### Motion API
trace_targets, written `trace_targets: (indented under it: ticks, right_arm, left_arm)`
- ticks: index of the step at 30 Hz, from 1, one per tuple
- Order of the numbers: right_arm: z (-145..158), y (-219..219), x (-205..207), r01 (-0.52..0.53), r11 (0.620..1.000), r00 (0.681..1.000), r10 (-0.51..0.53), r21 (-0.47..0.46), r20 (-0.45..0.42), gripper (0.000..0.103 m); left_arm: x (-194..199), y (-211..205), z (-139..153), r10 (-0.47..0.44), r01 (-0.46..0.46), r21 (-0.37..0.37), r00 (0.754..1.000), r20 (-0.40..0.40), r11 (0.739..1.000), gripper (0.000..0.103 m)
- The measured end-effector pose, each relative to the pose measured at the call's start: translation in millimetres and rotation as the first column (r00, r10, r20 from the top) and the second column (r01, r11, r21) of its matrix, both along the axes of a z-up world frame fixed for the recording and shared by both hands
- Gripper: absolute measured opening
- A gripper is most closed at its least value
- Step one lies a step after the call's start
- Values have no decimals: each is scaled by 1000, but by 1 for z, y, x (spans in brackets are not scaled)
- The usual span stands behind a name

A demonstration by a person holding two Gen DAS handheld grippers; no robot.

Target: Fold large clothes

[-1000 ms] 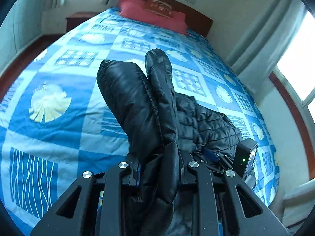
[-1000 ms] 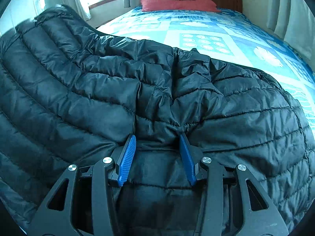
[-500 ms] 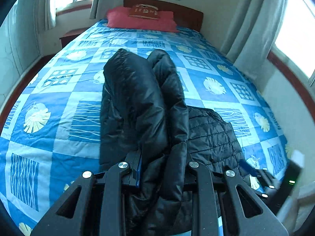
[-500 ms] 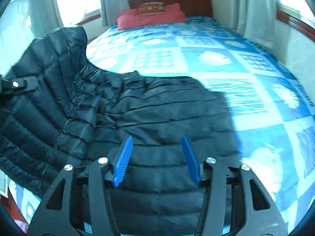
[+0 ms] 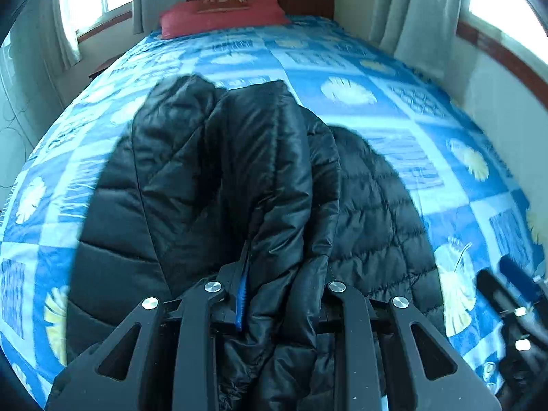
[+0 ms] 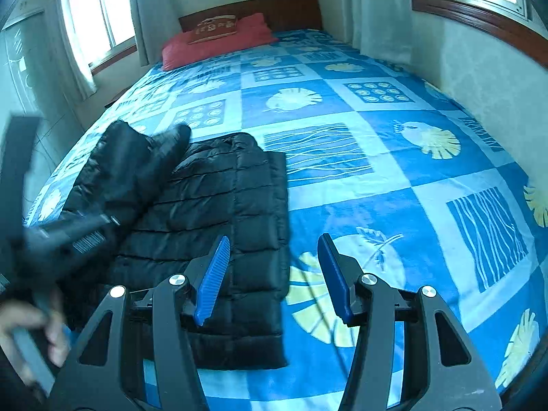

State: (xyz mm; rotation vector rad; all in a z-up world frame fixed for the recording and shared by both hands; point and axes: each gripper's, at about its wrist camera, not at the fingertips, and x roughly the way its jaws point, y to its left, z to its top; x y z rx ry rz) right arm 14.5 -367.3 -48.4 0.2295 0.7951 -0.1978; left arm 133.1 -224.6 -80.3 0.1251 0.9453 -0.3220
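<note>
A black quilted puffer jacket (image 6: 219, 202) lies on the blue patterned bed (image 6: 376, 171), its body flat at the near left. My left gripper (image 5: 274, 294) is shut on a bunched part of the jacket (image 5: 239, 178) and holds the sleeves draped up over the body. It shows blurred at the left of the right wrist view (image 6: 68, 236). My right gripper (image 6: 270, 274) is open and empty, above the jacket's right edge and the bedspread. It shows at the lower right of the left wrist view (image 5: 513, 304).
A red pillow (image 6: 219, 44) and wooden headboard (image 6: 284, 10) lie at the far end. A wall with a wooden sill (image 6: 479, 24) runs along the bed's right side. Curtained windows (image 6: 102, 20) stand at the left.
My right gripper has let go of the jacket, opened and pulled back to the right. My left gripper has swung its held part over the jacket's body.
</note>
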Motion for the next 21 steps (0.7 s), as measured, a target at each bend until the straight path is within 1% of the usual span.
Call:
trace_targets:
  ticks: [3, 5, 9, 11, 12, 13, 14, 15, 16, 19, 21]
  right_arm:
    - [-4, -5, -2, 7, 1000, 1000, -6, 4, -9, 53]
    - [-8, -7, -1, 6, 1000, 1000, -6, 10, -17, 53]
    - [-11, -10, -1, 9, 1000, 1000, -9, 16, -22, 53]
    - [-10, -12, -3, 13, 1000, 1000, -13, 15, -18, 54]
    - [-9, -12, -3, 16, 1000, 1000, -16, 12, -16, 54]
    - [-8, -14, -4, 17, 1000, 1000, -17, 10, -15, 54]
    - [-7, -14, -5, 21, 1000, 1000, -21, 8, -15, 54]
    - [-6, -16, -6, 30, 1000, 999, -29, 7, -14, 54]
    - [-6, -17, -8, 36, 999, 999, -36, 7, -14, 54]
    - [-3, -20, -12, 49, 999, 999, -49, -2, -14, 54]
    - [0, -20, -15, 53, 999, 999, -53, -2, -10, 54]
  left_arm:
    - [-8, -13, -19, -11, 11, 13, 1000, 13, 1000, 25]
    - [-10, -16, -24, -6, 6, 7, 1000, 19, 1000, 25]
    - [-12, -13, -20, -2, 2, -10, 1000, 21, 1000, 25]
    - [-15, -14, -14, -4, 4, -7, 1000, 19, 1000, 28]
    - [-17, -16, -11, -4, 4, -9, 1000, 20, 1000, 32]
    - [-20, -16, -7, -8, 8, -16, 1000, 22, 1000, 41]
    - [-23, -17, -2, -17, 18, -34, 1000, 21, 999, 46]
    - [-26, -19, 2, -26, 27, -52, 999, 21, 998, 56]
    - [-30, -19, 8, -37, 38, -78, 999, 22, 996, 62]
    - [-40, -22, 21, -54, 57, -111, 998, 29, 992, 62]
    - [-45, -21, 28, -79, 79, -144, 997, 9, 986, 62]
